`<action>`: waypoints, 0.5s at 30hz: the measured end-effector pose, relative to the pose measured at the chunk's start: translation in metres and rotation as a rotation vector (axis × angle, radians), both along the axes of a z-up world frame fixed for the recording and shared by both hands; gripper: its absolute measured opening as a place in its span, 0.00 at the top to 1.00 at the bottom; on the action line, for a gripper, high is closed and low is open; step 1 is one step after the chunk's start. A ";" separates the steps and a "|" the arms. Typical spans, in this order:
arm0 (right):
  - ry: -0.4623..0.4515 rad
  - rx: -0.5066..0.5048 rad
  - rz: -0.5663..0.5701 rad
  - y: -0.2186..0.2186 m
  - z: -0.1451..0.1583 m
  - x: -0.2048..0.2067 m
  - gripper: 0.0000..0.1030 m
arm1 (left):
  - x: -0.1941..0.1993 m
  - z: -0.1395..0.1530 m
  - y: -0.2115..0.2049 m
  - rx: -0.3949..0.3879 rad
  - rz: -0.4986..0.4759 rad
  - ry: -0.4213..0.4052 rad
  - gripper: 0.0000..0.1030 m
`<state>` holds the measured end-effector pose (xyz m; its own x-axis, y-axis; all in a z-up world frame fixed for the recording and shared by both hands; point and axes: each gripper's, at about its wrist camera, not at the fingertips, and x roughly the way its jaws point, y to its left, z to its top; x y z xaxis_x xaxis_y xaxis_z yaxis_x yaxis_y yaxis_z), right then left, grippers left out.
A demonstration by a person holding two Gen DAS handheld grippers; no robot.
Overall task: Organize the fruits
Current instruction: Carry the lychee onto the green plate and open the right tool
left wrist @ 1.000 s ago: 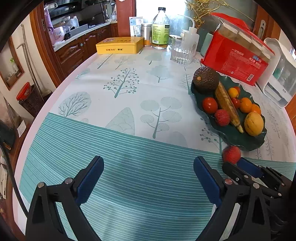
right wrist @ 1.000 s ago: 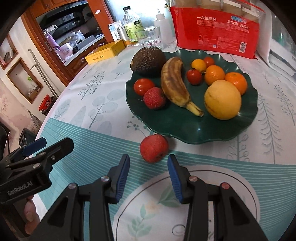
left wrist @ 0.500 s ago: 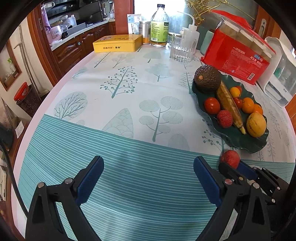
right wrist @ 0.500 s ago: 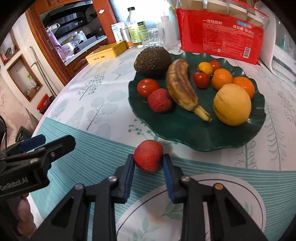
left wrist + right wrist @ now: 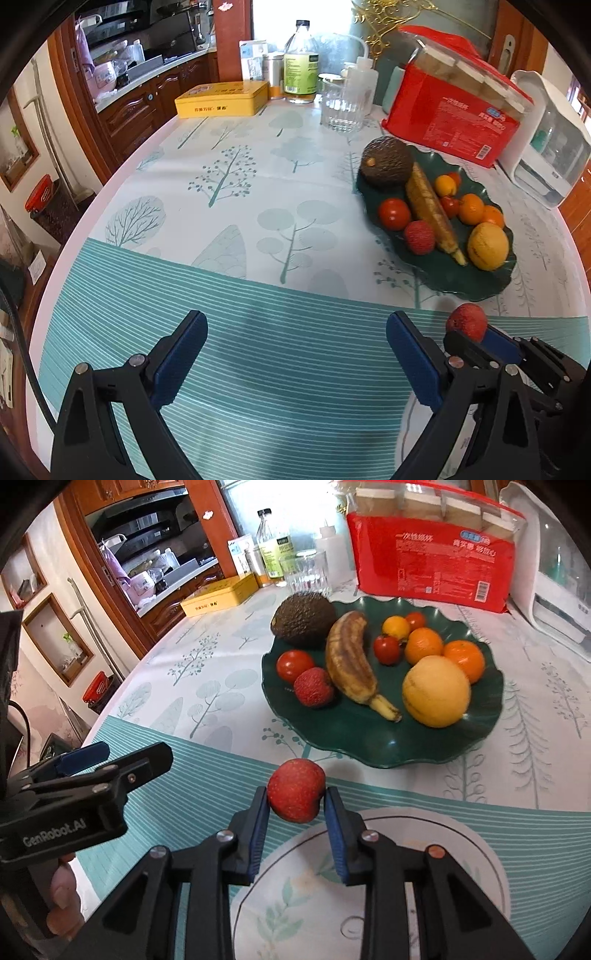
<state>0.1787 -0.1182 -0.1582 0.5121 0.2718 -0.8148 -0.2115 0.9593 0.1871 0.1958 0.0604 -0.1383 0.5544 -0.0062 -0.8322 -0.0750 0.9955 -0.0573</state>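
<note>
Closed right tongs (image 5: 295, 805) clamp lychee (image 5: 296, 789); "GenRobot.AI" legible.

1. Bright daylight enters from the blown-out window (image 5: 301, 14) behind the clear glass bottle (image 5: 301, 62).
2. Soft shadows fall on the striped desk (image 5: 258, 350).
3. Fisheye bending and black vignette darken the corners.
4. Focus stays fairly sharp.

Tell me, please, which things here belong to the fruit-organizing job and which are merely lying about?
Part of the job: the red lychee pinched in the right gripper; green plate; banana, avocado, oranges, tomatoes.

Lying about: yellow tin, glass, bottle, red cup pack, white appliance.
</note>
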 end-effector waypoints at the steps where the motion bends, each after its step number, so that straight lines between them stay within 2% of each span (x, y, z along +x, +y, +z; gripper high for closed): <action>1: -0.002 0.002 0.000 -0.003 0.004 -0.001 0.71 | 0.000 0.003 -0.003 0.003 -0.005 -0.004 0.06; 7: -0.023 0.012 -0.007 -0.023 0.035 0.003 0.71 | 0.004 0.028 -0.015 0.011 -0.033 -0.044 0.06; 15: -0.135 0.008 -0.016 -0.050 0.108 0.033 0.71 | 0.031 0.089 -0.020 -0.003 -0.041 -0.148 0.06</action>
